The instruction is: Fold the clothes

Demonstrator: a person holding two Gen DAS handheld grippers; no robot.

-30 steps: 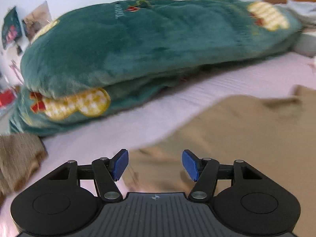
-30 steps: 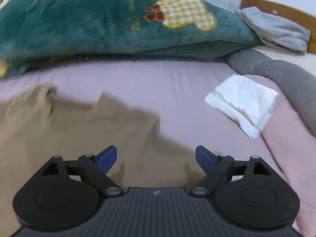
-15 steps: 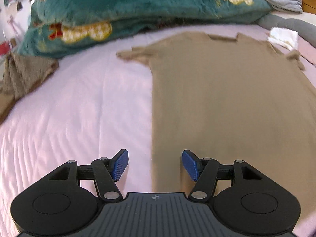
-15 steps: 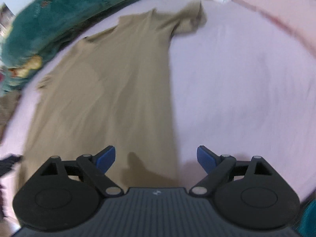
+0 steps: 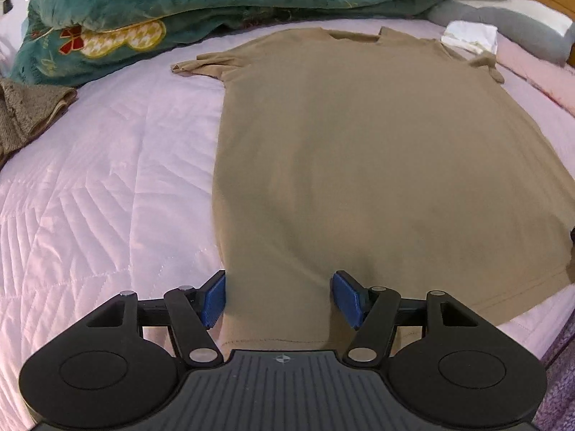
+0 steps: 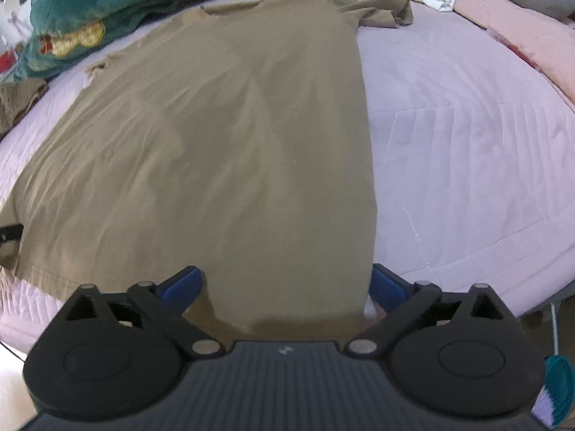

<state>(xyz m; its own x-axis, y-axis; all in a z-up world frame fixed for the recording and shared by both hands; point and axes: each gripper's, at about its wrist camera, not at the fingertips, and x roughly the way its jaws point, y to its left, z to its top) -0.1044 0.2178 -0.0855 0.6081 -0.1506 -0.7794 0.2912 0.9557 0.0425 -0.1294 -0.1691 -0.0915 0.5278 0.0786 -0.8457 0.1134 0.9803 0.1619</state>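
Tan shirt (image 5: 377, 165) lies spread flat on the bed (image 5: 107, 179), which has a pale pink quilted cover. Collar at 12 o'clock, hem at 6 o'clock nearest me. Both short sleeves stick out, one toward 10 o'clock, one toward 2 o'clock in the left wrist view.

My left gripper (image 5: 278, 298) sits over the hem corner at 6 o'clock. Its fingers (image 5: 215, 298) stand partly apart with the shirt's side edge and hem strip between them; the blue pads do not press the cloth, so nothing is held.

My right gripper (image 6: 284, 285) is over the opposite hem corner, also at 6 o'clock in its own view. Its jaws are opening and stand very wide. Shirt cloth lies between the fingers (image 6: 181, 285), with the shirt's side edge just inside the right-hand pad; no grip on it.

Green plush blanket (image 5: 179, 3) is piled at 11 to 12 o'clock beyond the collar. Brown knit garment (image 5: 28, 115) at 9 o'clock on the bed edge. White cloth (image 5: 470, 36) at 1 o'clock, beside a grey pillow (image 5: 503, 21). A pink blanket (image 6: 521, 36) runs along 2 o'clock in the right wrist view.
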